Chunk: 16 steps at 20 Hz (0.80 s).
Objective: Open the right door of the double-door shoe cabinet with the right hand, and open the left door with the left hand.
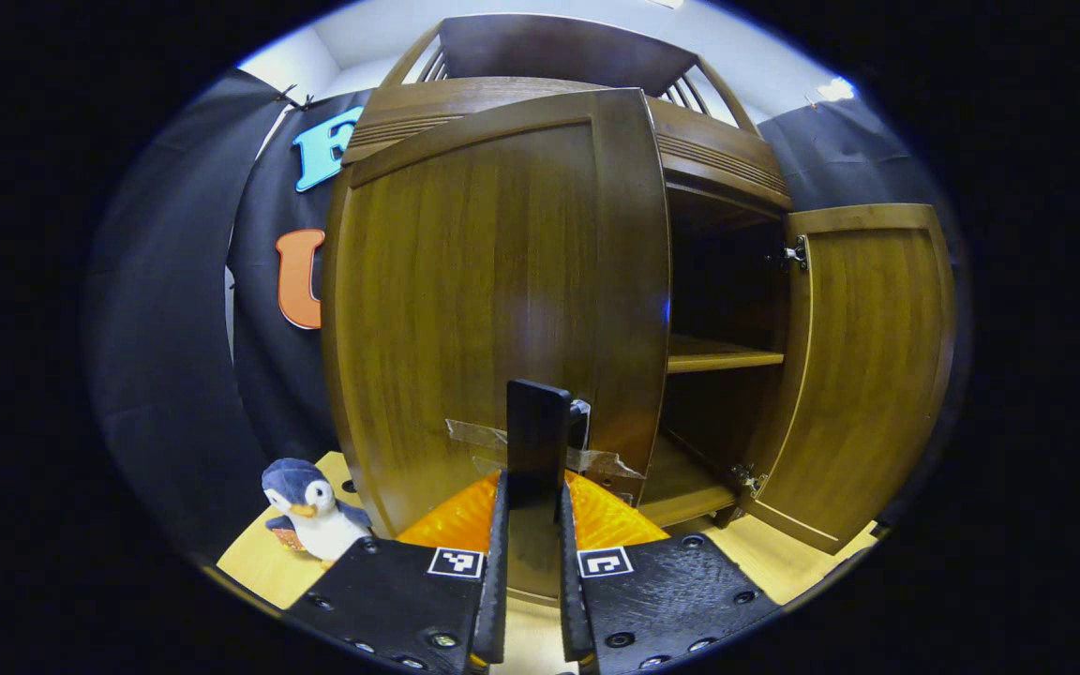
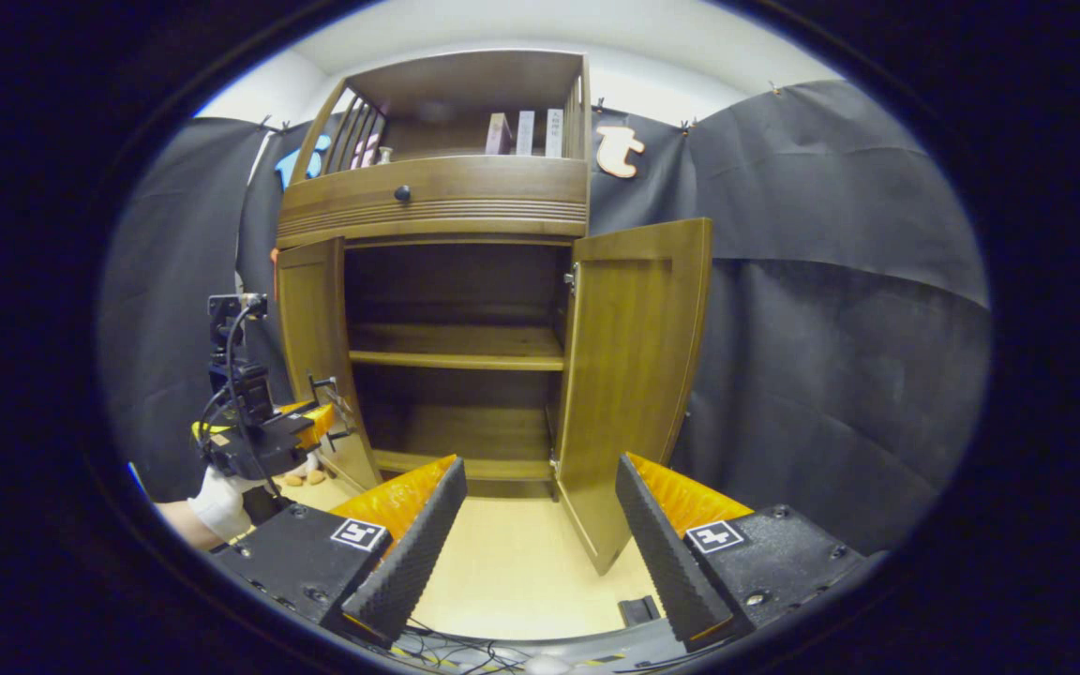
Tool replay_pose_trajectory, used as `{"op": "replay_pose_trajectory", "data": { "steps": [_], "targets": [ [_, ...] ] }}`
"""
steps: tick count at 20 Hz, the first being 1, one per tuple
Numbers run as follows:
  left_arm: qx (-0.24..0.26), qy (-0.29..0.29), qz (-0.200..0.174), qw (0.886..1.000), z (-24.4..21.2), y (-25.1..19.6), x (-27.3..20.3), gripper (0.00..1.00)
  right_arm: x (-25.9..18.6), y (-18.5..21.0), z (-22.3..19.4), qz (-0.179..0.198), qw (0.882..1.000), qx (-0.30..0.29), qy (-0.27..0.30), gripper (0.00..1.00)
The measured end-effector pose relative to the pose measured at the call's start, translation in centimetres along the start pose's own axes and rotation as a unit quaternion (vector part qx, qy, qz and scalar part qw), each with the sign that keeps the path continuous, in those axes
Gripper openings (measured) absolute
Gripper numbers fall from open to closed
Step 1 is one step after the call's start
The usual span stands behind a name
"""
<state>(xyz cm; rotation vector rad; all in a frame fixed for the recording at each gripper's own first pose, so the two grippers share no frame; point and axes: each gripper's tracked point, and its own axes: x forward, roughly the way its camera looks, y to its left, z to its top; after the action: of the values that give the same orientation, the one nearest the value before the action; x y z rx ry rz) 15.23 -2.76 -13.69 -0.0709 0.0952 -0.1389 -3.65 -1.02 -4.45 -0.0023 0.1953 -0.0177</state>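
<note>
We see the shoe cabinet (image 2: pixel 451 281) standing against the black cloth wall, a tall wooden piece with a drawer band and an open top shelf above its two doors. Both doors stand swung out. In the right gripper view the right door (image 2: pixel 634 375) hangs wide open, angled toward us, and the left door (image 2: pixel 310 328) is turned out edge-on at the cabinet's other side. Between them we see the dark inside with one shelf (image 2: pixel 456 349) across the middle.

In the left gripper view the left door (image 1: pixel 493 309) sits close in front of us. The left gripper (image 1: pixel 532 487) has its jaws clenched on a dark handle (image 1: pixel 538 436) at the door's lower free edge, one finger on each side. Some crumpled clear tape (image 1: pixel 596 459) sticks to the door beside the handle.

The right gripper (image 2: pixel 540 525) hangs low before the cabinet, jaws released and wide apart, touching nothing, above the pale wooden floor (image 2: pixel 512 572).

A small stuffed penguin (image 1: pixel 310 511) sits on the floor just left of the cabinet.
</note>
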Motion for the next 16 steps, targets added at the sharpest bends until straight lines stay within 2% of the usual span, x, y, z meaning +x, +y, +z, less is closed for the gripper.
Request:
{"op": "replay_pose_trajectory", "data": {
  "steps": [2, 5, 6, 8, 9, 16],
  "targets": [
    [-0.007, 0.001, 0.001, 1.0, -0.2, 0.3, -0.7, 0.15, -0.2, 0.2, 0.0, 0.005, 1.0, -0.001, -0.001, 1.0],
    [-0.01, 0.001, 0.004, 1.0, -0.2, 0.8, -1.5, 0.14, -0.4, 0.7, 0.2, 0.013, 1.0, -0.004, -0.005, 1.0],
    [-0.011, 0.002, 0.003, 1.0, -0.3, 1.1, -1.9, 0.14, -0.5, 0.7, 0.2, 0.015, 1.0, -0.005, -0.006, 0.97],
    [-0.009, 0.002, 0.009, 1.0, -0.2, 2.0, -2.6, 0.14, -0.7, 0.8, 0.0, 0.02, 1.0, -0.005, -0.006, 1.0],
    [-0.009, 0.0, 0.007, 1.0, -0.3, 2.2, -3.3, 0.08, -0.7, 1.0, -0.1, 0.022, 1.0, -0.005, -0.005, 1.0],
    [-0.008, 0.002, 0.023, 1.0, -0.5, 5.1, -6.2, 0.07, -0.2, 2.9, -0.5, 0.054, 0.999, -0.001, -0.003, 1.0]
  ]
}}
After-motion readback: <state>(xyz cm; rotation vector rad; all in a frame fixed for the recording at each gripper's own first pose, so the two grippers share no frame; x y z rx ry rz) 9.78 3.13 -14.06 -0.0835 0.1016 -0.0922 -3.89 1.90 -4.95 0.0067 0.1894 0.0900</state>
